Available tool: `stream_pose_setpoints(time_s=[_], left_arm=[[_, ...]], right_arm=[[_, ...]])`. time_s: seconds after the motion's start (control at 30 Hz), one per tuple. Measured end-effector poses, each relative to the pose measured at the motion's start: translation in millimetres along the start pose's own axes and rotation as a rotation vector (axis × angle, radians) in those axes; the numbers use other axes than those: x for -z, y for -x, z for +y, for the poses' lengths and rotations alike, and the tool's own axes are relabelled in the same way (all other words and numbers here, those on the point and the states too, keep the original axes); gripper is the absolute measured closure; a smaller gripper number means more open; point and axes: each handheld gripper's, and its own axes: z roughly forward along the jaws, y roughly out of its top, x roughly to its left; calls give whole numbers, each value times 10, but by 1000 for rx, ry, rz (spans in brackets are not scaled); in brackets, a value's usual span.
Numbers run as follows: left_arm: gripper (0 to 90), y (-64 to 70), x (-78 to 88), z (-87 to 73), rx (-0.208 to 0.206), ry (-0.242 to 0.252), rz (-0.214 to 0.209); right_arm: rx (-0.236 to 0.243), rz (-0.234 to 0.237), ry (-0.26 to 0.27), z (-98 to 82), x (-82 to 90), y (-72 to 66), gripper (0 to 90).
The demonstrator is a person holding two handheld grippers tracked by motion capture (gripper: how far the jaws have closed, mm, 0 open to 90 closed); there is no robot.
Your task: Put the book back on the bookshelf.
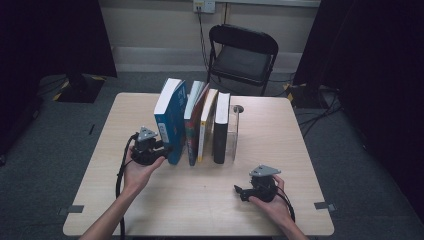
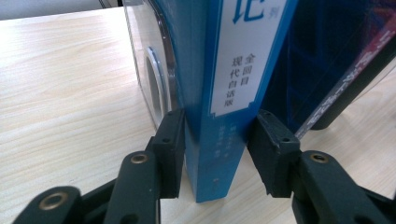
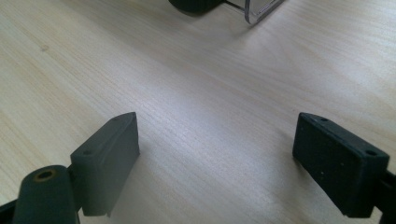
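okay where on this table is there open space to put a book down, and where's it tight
Free patches: the table right of the clear bookend, the left strip beside the blue book, and the near middle between the left gripper and right gripper. It's crowded in the centre, where the row of books stands packed together and the left gripper clamps the blue book's spine.

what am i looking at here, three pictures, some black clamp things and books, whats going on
A person sits at a wooden table with a hand-held two-jaw gripper in each hand. The wide picture comes from a camera above the table; the other two come from cameras riding on the grippers, looking along their black jaws. A row of books stands upright in a clear holder. The left gripper has its jaws pressed on the spine of the blue book at the row's left end. The right gripper rests apart, jaws wide open over bare wood.
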Motion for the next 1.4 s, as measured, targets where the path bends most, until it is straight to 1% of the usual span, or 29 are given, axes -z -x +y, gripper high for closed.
stream_pose_setpoints(time_s=[0.13, 0.17, 0.27, 0.37, 0.4, 0.47, 0.7, 0.77, 0.93, 1.03, 1.07, 1.13, 1.17, 1.23, 1.37, 1.4], left_arm=[[589, 7, 5, 1, 11, -6, 0], [591, 13, 7, 1, 24, -8, 1], [595, 22, 9, -2, 35, -9, 4], [597, 23, 11, -2, 36, -11, 5], [598, 26, 16, -6, 46, -15, 6], [599, 28, 18, -6, 43, -17, 7], [601, 55, 17, -12, 65, -17, 14], [602, 78, 14, -15, 86, -13, 20], [601, 104, 4, -15, 79, -14, 12], [600, 114, 2, -14, 79, -11, 20], [600, 121, -1, -15, 63, -8, 23], [600, 117, 1, -16, 67, -7, 26], [600, 100, 6, -13, 67, -12, 19], [596, 88, 7, -15, 72, -4, 25], [584, 61, 21, -12, 73, -1, 23], [576, 48, 32, -11, 77, 7, 20]], right_arm=[[1, 0, 0, 0, 0, 0, 144], [0, 0, 0, 0, 0, 0, 144], [0, 0, 0, 0, 0, 0, 144], [0, 0, -1, 1, 0, 0, 144], [0, 0, -1, 1, 0, 0, 144], [1, 0, 0, 1, -1, 1, 144], [1, 0, 0, 1, -1, 1, 144], [1, 0, 0, 1, -1, 1, 144], [0, 1, -1, 1, -1, 0, 144], [0, 0, -1, 1, -1, 0, 144], [0, 0, -1, 1, -1, 0, 144], [0, 1, -1, 1, -1, 1, 144], [0, 1, -1, 1, -1, 0, 144], [1, 1, 0, 1, -1, 1, 144], [1, 1, 0, 1, -1, 1, 144], [1, 1, 0, 1, -1, 1, 144]])
